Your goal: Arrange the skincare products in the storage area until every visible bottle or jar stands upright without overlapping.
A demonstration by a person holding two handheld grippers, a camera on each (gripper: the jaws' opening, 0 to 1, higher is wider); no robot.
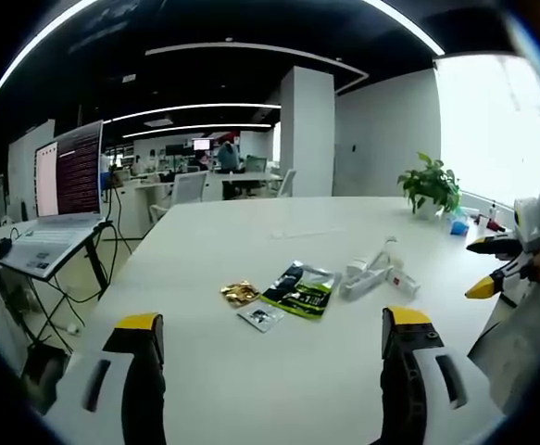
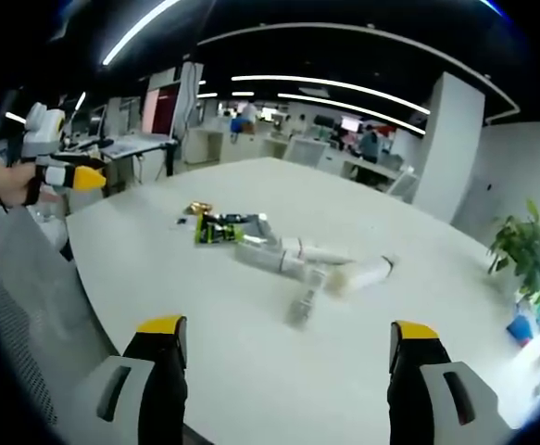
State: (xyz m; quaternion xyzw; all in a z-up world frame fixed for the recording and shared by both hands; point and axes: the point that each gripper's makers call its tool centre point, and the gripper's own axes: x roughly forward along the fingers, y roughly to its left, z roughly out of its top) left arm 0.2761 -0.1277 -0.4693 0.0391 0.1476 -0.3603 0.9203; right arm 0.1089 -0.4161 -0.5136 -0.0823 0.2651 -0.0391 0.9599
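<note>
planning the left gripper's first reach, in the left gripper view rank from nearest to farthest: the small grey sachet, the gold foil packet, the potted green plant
1. Small grey sachet, lying flat on the white table, just ahead between the left gripper fingers.
2. Gold foil packet, just behind the sachet, slightly left.
3. Potted green plant, far right, near the bright window.
</note>
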